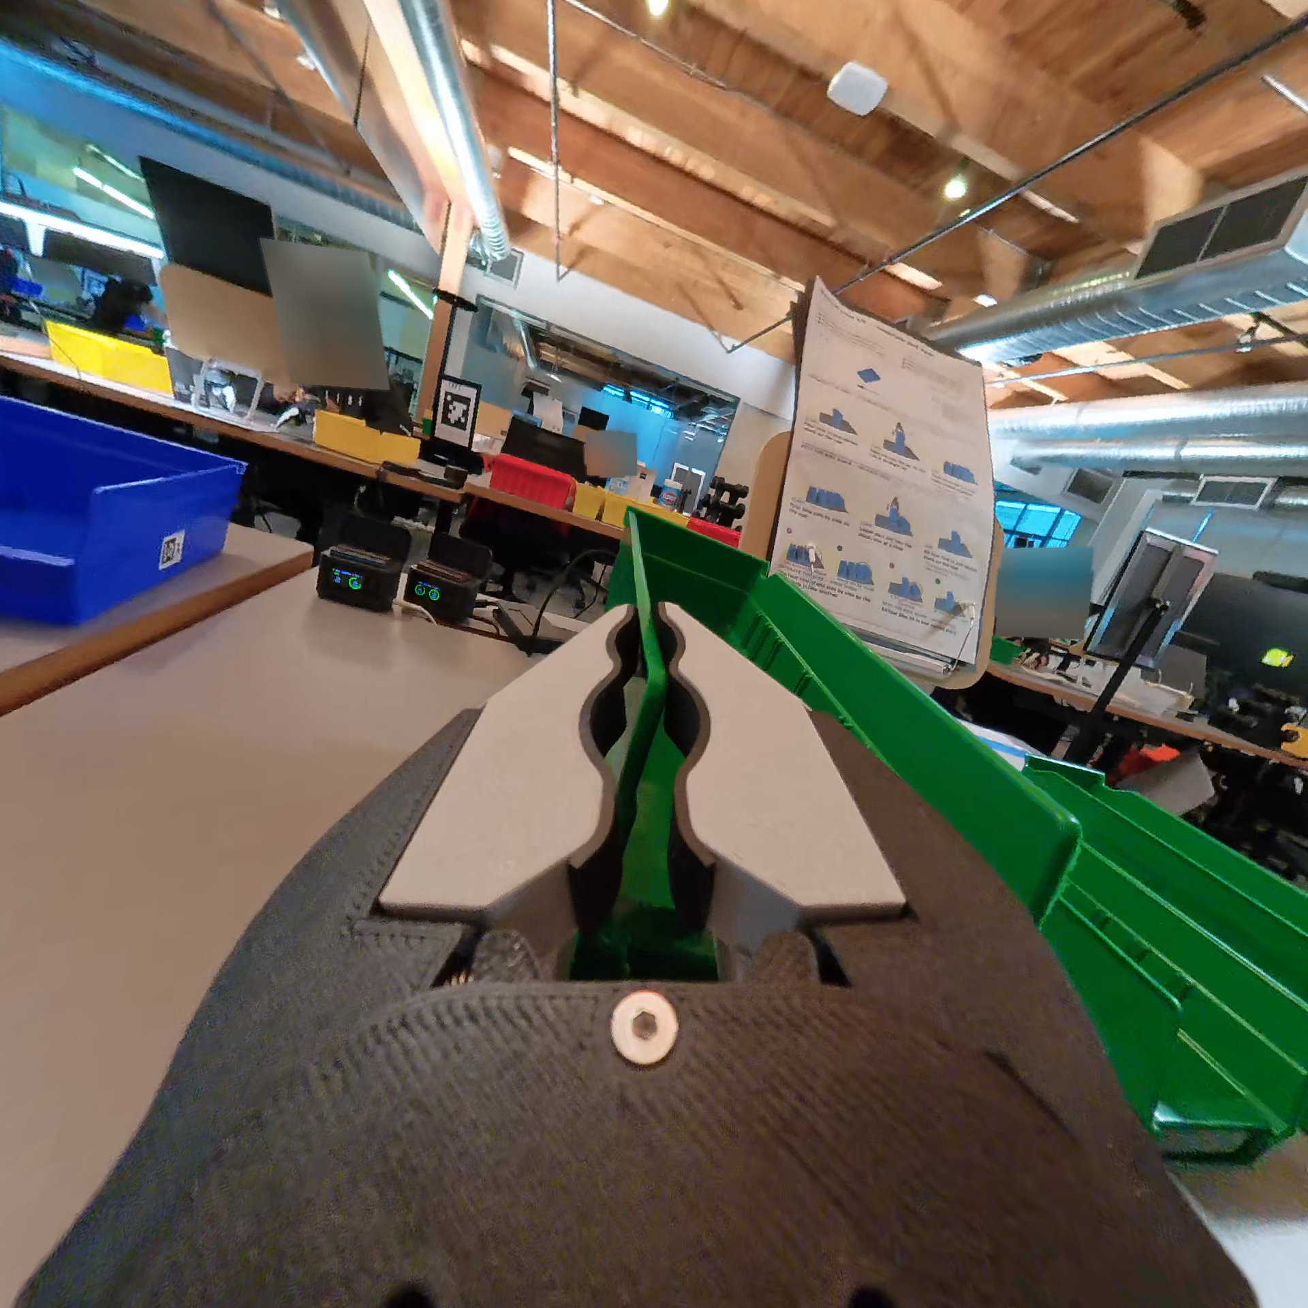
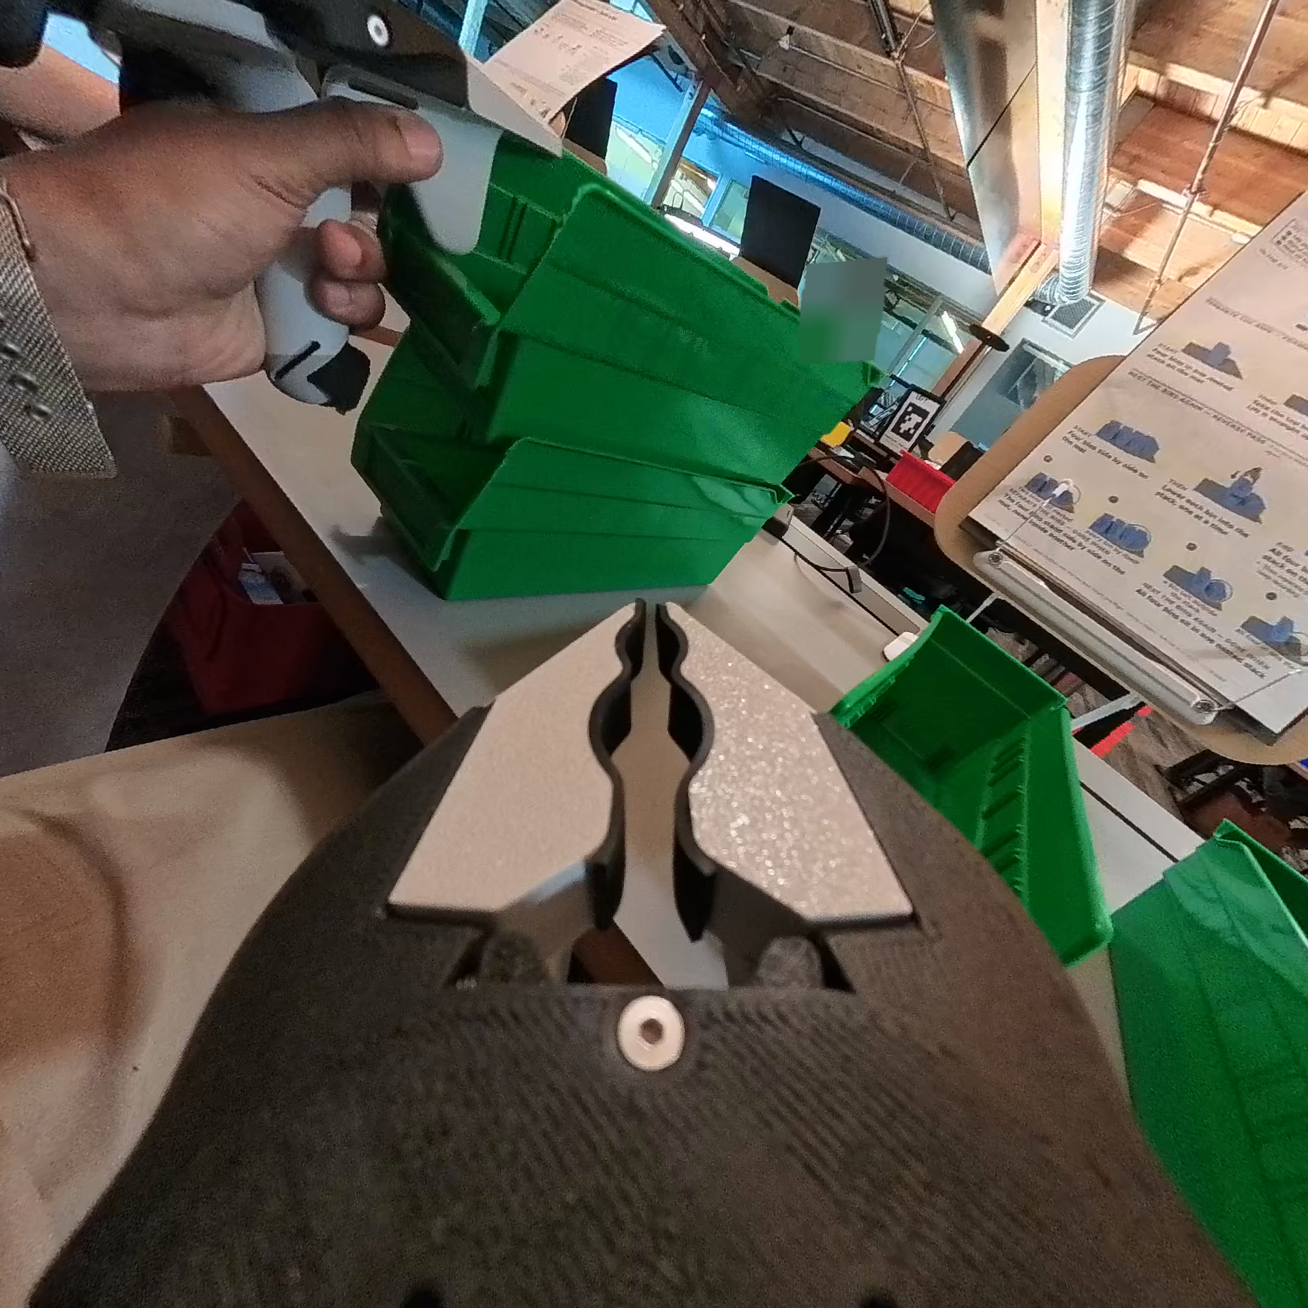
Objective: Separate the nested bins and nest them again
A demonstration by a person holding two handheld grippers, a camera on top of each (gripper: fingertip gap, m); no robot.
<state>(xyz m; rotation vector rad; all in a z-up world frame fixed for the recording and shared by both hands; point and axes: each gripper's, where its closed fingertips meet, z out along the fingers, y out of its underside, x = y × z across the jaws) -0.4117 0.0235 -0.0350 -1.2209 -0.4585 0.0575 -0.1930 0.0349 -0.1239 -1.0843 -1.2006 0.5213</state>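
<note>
My left gripper [image 1: 647, 616] is shut on the thin wall of a green bin [image 1: 920, 743] that stretches away to the right. In the right wrist view this upper green bin [image 2: 637, 340] is tilted and lifted at one end out of a lower green bin [image 2: 566, 538] on the grey table [image 2: 764, 609]. The left gripper [image 2: 439, 205], held by a hand [image 2: 177, 248], grips that bin's near end. My right gripper [image 2: 651, 609] is shut and empty, above the table in front of the stack. Two more green bins [image 2: 991, 764] [image 2: 1217, 1026] lie at the right.
A blue bin [image 1: 106, 524] sits on a neighbouring table at the left. Two black devices with lit displays [image 1: 361, 566] and cables stand at the table's far edge. An instruction sheet on a board [image 2: 1168, 495] stands behind the right-hand bins. The table's wooden edge [image 2: 340, 587] runs at the left.
</note>
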